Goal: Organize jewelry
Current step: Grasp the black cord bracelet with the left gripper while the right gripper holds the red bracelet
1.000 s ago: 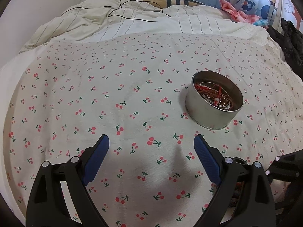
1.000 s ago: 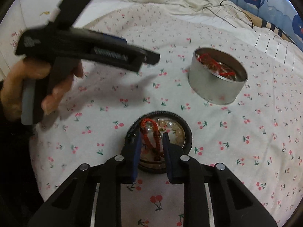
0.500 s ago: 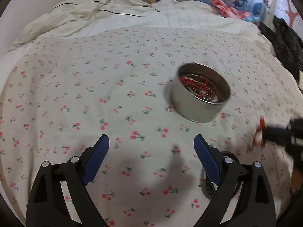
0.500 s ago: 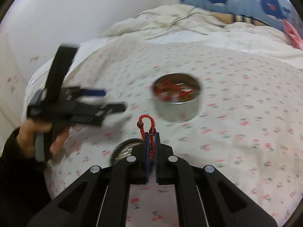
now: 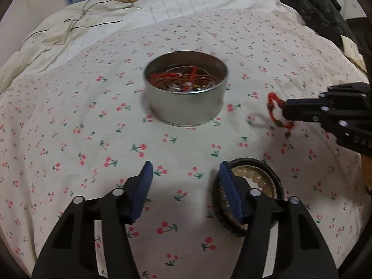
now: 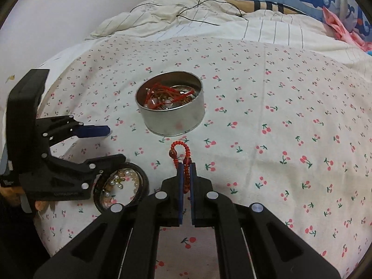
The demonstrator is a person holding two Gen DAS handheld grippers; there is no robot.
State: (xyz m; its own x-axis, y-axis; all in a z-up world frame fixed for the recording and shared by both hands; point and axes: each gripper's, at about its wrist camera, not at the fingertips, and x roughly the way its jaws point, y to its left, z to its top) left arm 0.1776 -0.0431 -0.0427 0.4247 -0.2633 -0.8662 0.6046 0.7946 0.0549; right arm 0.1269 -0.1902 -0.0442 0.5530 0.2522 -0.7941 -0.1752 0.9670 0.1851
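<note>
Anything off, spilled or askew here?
Nothing stands out. The tin sits upright with jewelry inside, the red bracelet is pinched in the right gripper, and the round tray lies flat on the bedsheet.

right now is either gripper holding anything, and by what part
The right gripper is shut on the red beaded bracelet, pinching the lower part of its loop; the rest stands above the fingertips. The left gripper is open and holds nothing.
</note>
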